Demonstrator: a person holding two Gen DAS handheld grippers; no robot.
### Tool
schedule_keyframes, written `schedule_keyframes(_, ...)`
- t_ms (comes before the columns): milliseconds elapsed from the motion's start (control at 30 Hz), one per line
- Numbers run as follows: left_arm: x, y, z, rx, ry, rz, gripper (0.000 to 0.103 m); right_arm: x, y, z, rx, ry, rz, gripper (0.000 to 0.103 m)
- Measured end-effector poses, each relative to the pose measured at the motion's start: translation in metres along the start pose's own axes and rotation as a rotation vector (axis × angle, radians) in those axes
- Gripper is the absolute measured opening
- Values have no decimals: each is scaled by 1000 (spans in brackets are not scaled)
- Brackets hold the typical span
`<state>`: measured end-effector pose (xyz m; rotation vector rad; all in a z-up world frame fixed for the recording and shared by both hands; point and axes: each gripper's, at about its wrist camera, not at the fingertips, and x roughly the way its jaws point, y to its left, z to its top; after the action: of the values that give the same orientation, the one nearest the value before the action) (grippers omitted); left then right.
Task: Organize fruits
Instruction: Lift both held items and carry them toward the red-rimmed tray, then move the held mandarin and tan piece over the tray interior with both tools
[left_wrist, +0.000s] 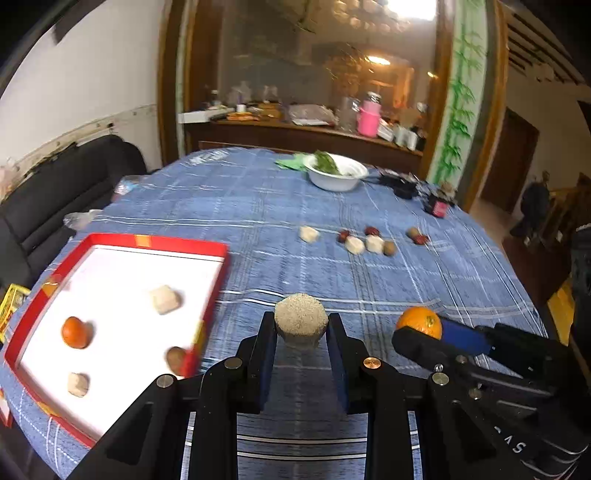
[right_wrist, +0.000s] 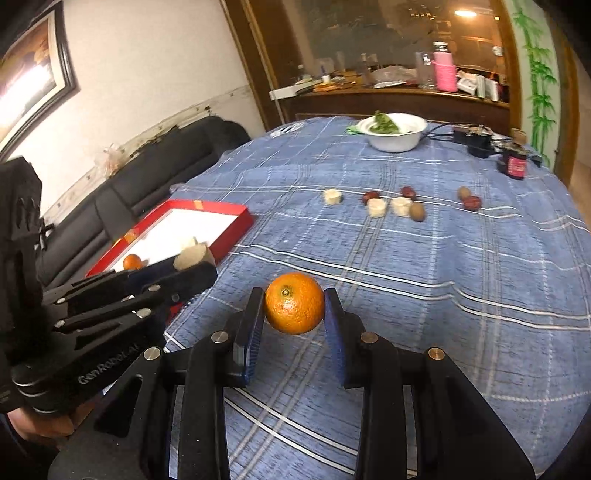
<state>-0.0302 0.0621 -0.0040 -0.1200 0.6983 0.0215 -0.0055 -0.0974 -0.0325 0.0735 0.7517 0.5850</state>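
- Table: covered by a blue checked cloth; all items below rest on it or are held above it.
- Red box: shallow, white inside, at the left side of the table. It contains a small orange fruit, two pale lumps and a brown fruit at the near right wall, partly blurred.
- White bowl: at the far side of the table, with green leaves in it — well apart from the box.
- Left gripper: clenched on a pale cake, round and grainy, held above the cloth just right of the box.
- Right gripper: clenched on an orange, both pads pressing its sides, lifted clear of the cloth.
- Loose pieces: a row in mid-table between the grippers and the bowl — pale lumps, dark red fruits and brown fruits, some touching one another.
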Motion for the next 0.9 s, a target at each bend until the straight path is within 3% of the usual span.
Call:
schedule_keyframes(133, -11, 27, 1, -67, -28, 42, 26, 7, 16, 8, -32, 2, 19, 31)
schedule_keyframes(333, -31, 84, 2, -184, -90, 166, 26, 14, 34, 28, -59, -16, 60, 31)
schedule_keyframes(533, -36, 141, -3, -297, -103, 260, 26, 35, 70, 53, -138, -3, 90, 31)
schedule_keyframes(900, -33, 187, -20, -379, -87, 318, 26, 91, 132, 64, -237, 64, 156, 31)
